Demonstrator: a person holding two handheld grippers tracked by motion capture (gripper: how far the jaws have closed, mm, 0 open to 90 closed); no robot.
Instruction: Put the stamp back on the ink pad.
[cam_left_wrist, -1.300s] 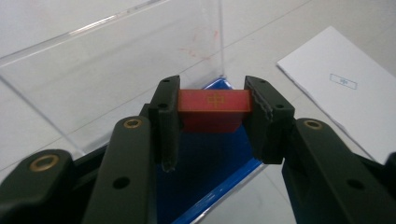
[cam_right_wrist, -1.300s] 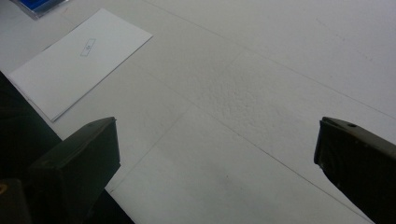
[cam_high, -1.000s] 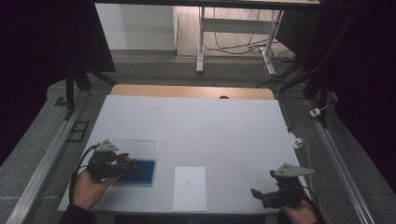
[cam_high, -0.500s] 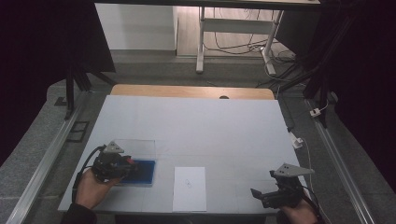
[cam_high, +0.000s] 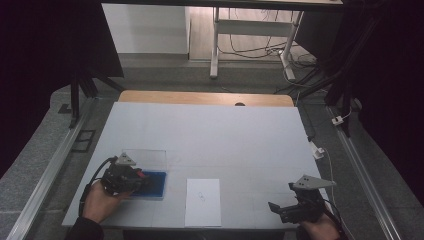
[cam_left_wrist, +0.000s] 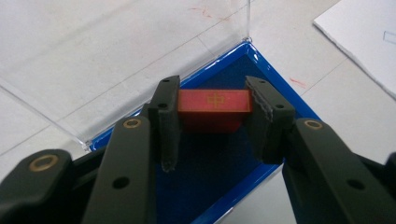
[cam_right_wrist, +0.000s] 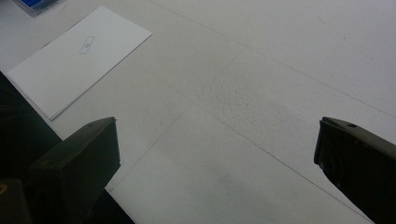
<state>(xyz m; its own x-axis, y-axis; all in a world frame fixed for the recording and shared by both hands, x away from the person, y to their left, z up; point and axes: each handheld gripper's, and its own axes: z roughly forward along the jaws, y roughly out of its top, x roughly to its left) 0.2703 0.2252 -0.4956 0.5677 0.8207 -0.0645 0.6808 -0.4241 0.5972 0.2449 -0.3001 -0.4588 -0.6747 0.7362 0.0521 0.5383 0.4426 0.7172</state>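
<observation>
Across the last second the left gripper (cam_high: 131, 179) has eased a little toward the far side of the table (cam_high: 210, 135), going by the high view, and now sits over the near left corner of the blue tray (cam_high: 156, 184), whose clear lid (cam_high: 145, 157) stands open behind it. In the left gripper view its jaws are pinching a small red block (cam_left_wrist: 214, 108) by its two short ends, both pads flat against it; the block bears a gold character on its top face and sits low over the tray's dark blue lining, though whether it rests on the lining or is just lifted off it cannot be told. The grip has not altered over that second, so the catch looks settled and the small move reads as the start of carrying the block out of the tray. The white sheet (cam_high: 203, 201) with a small printed mark at its middle lies just beside the tray, a likely place to set the block down, though that is only a guess. The right gripper (cam_high: 286, 212) has kept its place near the table's near right corner, jaws spread wide over bare table with nothing between them.
</observation>
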